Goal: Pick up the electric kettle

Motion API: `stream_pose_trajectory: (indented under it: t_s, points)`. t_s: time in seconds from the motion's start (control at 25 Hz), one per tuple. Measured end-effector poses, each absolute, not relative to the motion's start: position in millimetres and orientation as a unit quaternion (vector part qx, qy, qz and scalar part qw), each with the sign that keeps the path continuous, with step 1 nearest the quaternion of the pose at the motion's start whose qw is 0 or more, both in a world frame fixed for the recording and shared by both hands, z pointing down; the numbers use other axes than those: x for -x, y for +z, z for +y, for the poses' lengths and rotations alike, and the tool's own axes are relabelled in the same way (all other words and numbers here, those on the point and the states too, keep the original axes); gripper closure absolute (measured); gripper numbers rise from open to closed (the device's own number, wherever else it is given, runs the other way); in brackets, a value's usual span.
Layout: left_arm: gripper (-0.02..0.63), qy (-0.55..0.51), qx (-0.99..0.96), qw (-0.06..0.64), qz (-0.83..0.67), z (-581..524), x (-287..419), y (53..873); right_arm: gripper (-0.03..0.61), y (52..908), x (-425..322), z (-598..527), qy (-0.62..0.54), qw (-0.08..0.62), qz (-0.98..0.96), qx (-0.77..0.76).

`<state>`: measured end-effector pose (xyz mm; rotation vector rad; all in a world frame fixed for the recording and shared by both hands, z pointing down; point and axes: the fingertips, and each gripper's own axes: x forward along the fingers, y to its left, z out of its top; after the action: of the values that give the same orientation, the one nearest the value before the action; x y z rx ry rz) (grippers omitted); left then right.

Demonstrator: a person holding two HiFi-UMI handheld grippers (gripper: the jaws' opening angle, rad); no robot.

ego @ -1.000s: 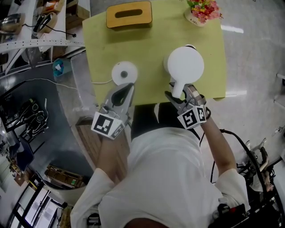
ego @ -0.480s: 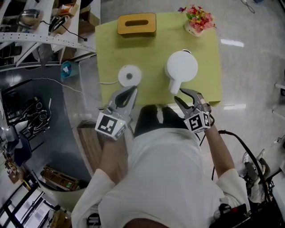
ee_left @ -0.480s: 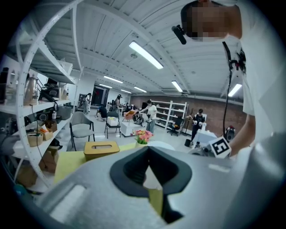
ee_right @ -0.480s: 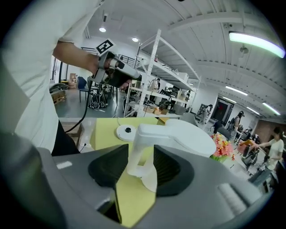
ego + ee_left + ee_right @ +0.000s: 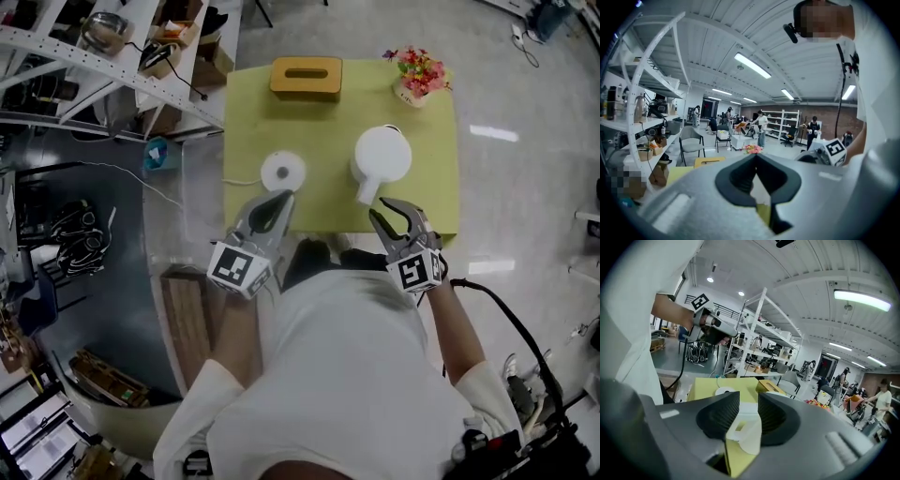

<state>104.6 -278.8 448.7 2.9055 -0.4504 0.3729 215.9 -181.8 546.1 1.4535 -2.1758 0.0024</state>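
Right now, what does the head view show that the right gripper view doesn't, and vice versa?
Only the head view: the kettle whole from above, and the right gripper from outside, its jaws just partly closed, gripping nothing. Only the right gripper view: ceiling lights and people. Both: the yellow table, the kettle base and the wooden box.

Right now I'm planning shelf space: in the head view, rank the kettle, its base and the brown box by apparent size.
1. Kettle and box: about alike. The kettle stands taller and nearer the camera, so I won't separate them.
2. Base: smallest.
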Motion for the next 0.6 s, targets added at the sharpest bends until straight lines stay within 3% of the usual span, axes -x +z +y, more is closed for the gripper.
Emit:
stream_pose_trajectory:
  t_s: [0.4,0.6]
  points:
    - [0.611,0.118,-0.972,0.1,-0.175,-267,-77,453,0.506,537,-205,-179,0.003,0.257,-0.801,-0.541]
    - [0.61,0.118,-0.973,0.098,-0.17,-260,-56,451,0.557,528,-186,-174,0.005,0.243,-0.797,-0.553]
